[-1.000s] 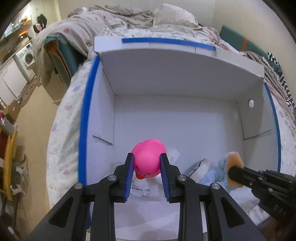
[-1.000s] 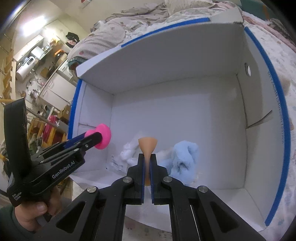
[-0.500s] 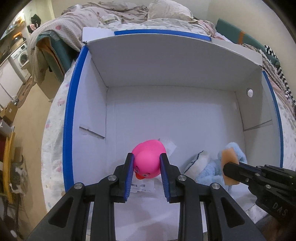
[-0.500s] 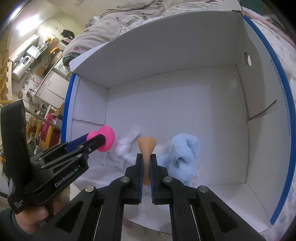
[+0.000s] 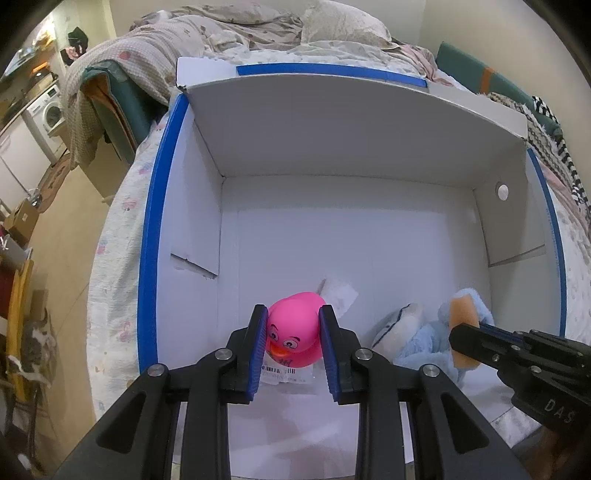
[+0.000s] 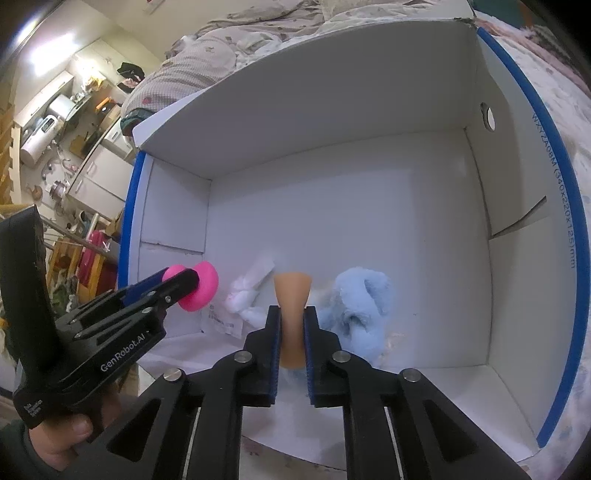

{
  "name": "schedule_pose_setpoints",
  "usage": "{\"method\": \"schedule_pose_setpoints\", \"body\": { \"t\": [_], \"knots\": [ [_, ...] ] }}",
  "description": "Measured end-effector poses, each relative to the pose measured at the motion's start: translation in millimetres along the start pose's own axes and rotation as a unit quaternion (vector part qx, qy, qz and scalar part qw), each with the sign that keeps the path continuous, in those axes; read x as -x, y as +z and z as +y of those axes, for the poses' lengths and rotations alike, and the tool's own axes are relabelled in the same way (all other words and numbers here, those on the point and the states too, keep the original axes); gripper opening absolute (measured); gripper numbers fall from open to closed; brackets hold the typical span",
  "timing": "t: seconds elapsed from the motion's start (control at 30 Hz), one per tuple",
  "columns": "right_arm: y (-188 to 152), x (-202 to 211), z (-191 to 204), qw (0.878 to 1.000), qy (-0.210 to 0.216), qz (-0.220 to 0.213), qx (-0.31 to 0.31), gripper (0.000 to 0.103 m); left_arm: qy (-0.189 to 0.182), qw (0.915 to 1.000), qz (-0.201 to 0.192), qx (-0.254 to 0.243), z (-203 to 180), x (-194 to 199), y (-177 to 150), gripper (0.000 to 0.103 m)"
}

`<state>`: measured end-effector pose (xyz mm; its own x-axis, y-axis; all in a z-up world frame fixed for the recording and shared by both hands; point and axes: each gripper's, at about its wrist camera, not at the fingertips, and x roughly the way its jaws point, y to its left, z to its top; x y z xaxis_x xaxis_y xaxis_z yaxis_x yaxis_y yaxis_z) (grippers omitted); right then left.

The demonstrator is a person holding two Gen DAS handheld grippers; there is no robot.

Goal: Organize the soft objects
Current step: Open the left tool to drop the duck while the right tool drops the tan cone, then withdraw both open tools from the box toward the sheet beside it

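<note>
My left gripper (image 5: 293, 325) is shut on a pink rubber duck (image 5: 294, 332) and holds it over the near left part of a white box with blue edges (image 5: 159, 229). The duck also shows in the right wrist view (image 6: 199, 290). My right gripper (image 6: 292, 325) is shut on a tan soft piece (image 6: 293, 306), squeezed thin between the pads, above the box's near middle. It shows in the left wrist view (image 5: 463, 314) too. A light blue plush toy (image 6: 358, 306) and a white plush (image 6: 243, 299) lie on the box floor.
The box (image 6: 369, 206) sits on a bed with a floral quilt (image 5: 114, 236) and rumpled blankets (image 5: 229, 33) behind. A labelled plastic bag (image 5: 284, 374) lies under the duck. The box's far half is bare floor. A kitchen area (image 6: 62, 122) lies to the left.
Both grippers have moved forward and lower into the box with their objects held. The right gripper's jaws stand slightly wider on the tan piece than before.
</note>
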<state>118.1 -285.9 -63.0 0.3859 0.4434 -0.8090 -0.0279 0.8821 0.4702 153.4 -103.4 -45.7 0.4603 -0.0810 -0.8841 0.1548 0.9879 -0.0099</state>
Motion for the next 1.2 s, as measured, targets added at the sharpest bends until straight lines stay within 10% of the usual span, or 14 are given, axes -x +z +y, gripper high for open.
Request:
{"method": "schedule_pose_setpoints", "body": {
  "t": [0.23,0.5,1.2],
  "knots": [
    [1.6,4.5,-4.0,1.0,0.002,-0.013,-0.009,0.03,-0.001,1.0,0.001,-0.001,-0.7,2.0,-0.3,0.037],
    [3.8,11.2,-10.2,0.999,0.003,-0.038,-0.03,0.102,0.003,0.9999,-0.013,-0.002,-1.4,7.7,2.6,0.063],
    [1.8,19.0,-14.6,0.998,-0.012,-0.046,-0.034,0.103,0.01,0.9996,-0.027,0.0,-0.6,15.6,1.2,0.063]
  ]
}}
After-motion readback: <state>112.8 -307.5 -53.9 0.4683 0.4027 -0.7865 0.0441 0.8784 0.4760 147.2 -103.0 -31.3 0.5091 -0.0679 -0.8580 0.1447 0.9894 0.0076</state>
